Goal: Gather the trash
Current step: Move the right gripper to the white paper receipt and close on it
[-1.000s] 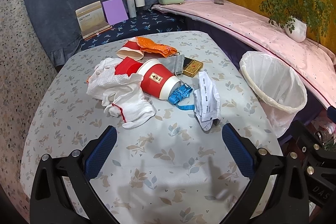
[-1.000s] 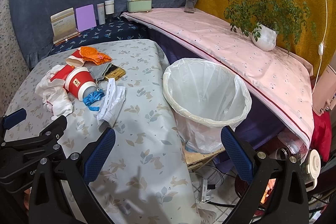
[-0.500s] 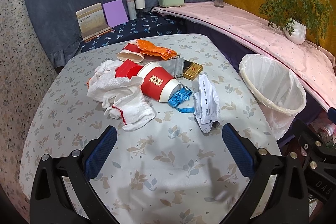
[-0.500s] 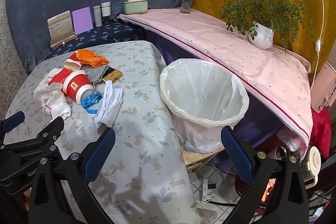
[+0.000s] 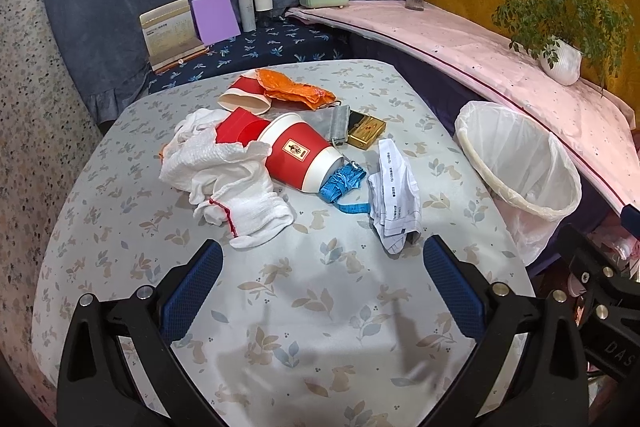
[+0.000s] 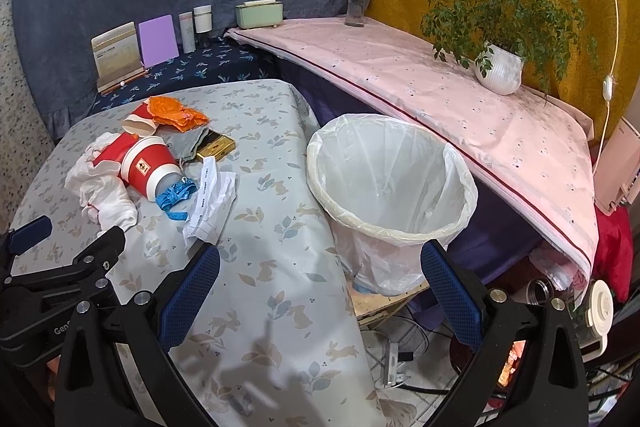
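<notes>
Blue and mustard cloth hang behind a desk covered in pale leaf-print fabric, with a pink-draped shelf along its right side. Trash lies clustered mid-desk: a large red paper cup on its side, a white crumpled cloth touching its left flank, a blue measuring tape at its mouth, and a crumpled paper slip just right of the tape. Behind these: a smaller red cup, an orange wrapper, a grey pouch, and a gold box, possibly a cigarette pack. The lined waste bin stands off the desk's right edge; nothing shows in its upper part. Your left gripper hovers over the near desk, jaws wide apart and empty. Your right gripper hangs near the bin, jaws likewise apart, holding nothing.
</notes>
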Tool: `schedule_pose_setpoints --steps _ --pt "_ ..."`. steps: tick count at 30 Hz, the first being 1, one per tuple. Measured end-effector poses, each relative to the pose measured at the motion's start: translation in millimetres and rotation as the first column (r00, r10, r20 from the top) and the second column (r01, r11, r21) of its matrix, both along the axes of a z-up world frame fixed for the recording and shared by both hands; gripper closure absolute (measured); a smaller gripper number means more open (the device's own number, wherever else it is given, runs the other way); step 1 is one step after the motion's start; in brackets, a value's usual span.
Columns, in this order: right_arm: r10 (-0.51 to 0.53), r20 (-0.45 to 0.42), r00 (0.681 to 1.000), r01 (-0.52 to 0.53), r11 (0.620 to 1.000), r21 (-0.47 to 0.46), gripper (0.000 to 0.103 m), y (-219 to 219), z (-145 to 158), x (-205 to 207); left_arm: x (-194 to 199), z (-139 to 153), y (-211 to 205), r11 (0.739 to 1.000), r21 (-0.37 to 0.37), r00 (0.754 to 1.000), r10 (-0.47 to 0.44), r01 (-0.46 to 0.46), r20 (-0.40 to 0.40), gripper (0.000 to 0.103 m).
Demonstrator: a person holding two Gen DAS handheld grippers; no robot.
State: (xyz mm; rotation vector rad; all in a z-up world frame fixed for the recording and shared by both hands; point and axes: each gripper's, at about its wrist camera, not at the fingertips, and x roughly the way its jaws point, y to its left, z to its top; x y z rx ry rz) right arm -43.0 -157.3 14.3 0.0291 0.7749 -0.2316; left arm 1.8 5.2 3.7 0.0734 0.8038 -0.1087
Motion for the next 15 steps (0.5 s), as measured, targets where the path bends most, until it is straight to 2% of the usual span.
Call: schedule_pose_setpoints --steps 4,8,15 --pt "0.017 -0.009 1.0 -0.017 1.0 0.012 0.007 4 -5 10 10 -4 15 1.0 -0.006 1.0 0.03 -0.029 0.007 0.007" --pt "0.034 -0.013 0.999 -0.034 0.999 0.007 0.007 11 -12 23 24 -10 39 0.996 -0.042 0.997 0.077 -0.078 -0.008 0.007" --pt "0.068 -0.031 0.997 -0.067 0.997 0.031 0.007 25 -26 54 47 -21 73 0.988 -0.035 0.988 0.151 -0.152 -0.019 0.007"
